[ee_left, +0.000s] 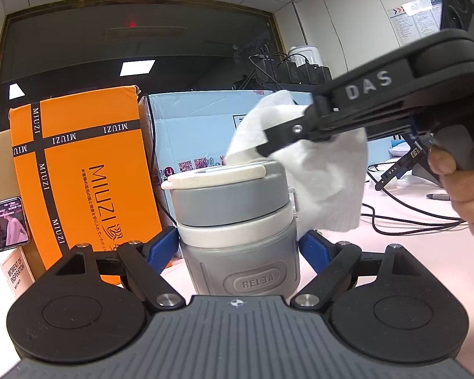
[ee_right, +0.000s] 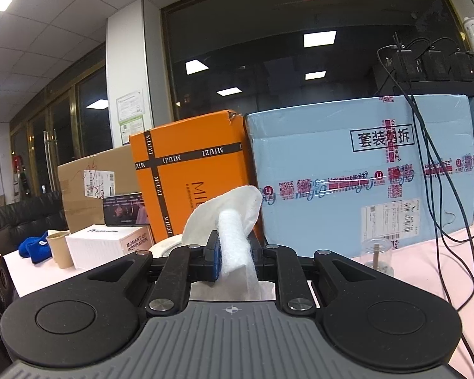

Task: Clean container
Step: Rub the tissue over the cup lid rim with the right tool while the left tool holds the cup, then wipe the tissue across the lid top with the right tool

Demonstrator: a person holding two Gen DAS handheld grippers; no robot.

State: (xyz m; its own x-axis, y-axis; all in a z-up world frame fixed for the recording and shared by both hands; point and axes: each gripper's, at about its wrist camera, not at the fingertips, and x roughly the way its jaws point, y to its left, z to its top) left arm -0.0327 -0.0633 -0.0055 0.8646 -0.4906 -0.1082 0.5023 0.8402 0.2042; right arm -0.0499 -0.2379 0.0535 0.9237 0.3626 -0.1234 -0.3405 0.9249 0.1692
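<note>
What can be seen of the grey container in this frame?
The grey container is a squat, upright cylinder that looks like plastic, with a white band at its middle, a grey upper section and a white lid with a protruding tab. An embossed oval on its front reads RELEA. It stands on the pale table, held between the blue pads of the left tongs. The white cloth in the right tongs meets its lid and hangs behind its right side.
</note>
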